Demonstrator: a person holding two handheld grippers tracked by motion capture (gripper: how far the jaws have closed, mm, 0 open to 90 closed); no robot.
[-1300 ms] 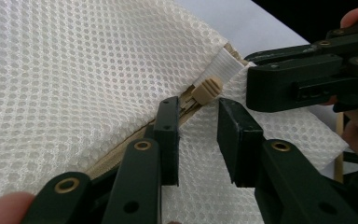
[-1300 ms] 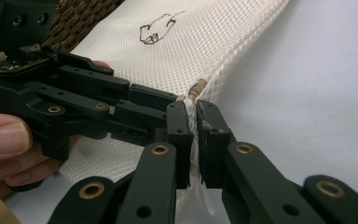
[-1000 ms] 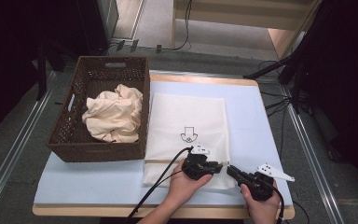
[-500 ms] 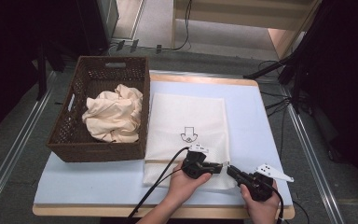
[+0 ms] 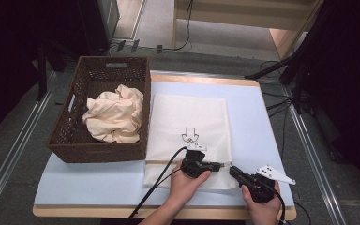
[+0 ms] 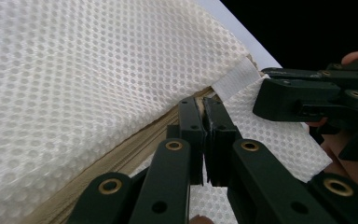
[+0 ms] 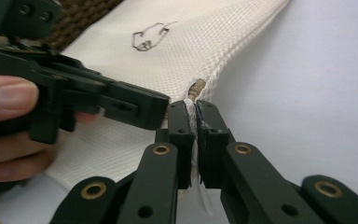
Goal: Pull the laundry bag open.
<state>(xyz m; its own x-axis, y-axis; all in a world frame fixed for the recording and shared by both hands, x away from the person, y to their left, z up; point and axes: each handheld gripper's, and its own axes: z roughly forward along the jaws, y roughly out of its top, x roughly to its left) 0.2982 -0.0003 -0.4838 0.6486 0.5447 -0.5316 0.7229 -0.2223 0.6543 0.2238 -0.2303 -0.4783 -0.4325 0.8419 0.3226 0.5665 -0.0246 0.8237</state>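
A white mesh bag (image 5: 187,117) with a small black drawing lies flat on the pale blue mat (image 5: 258,122). Both grippers meet at its near right corner. My left gripper (image 5: 222,165) points right; its jaws have just been closing and now pinch the end of the beige zipper (image 6: 135,154) beside a white tab (image 6: 235,77). In its own view the left gripper (image 6: 204,100) shows jaws pressed together on the mesh (image 6: 74,70). My right gripper (image 5: 232,170) is shut on the bag's edge; white fabric shows between the jaws of the right gripper (image 7: 192,105).
A dark wicker basket (image 5: 112,61) stands at the left of the mat with a crumpled cream cloth (image 5: 115,115) inside, close against the bag's left side. A wooden table edge runs along the front. Cables and stands lie on the floor at right.
Both hands stay where they were at the bag's near right corner. No movement of the bag, basket or cloth is visible.
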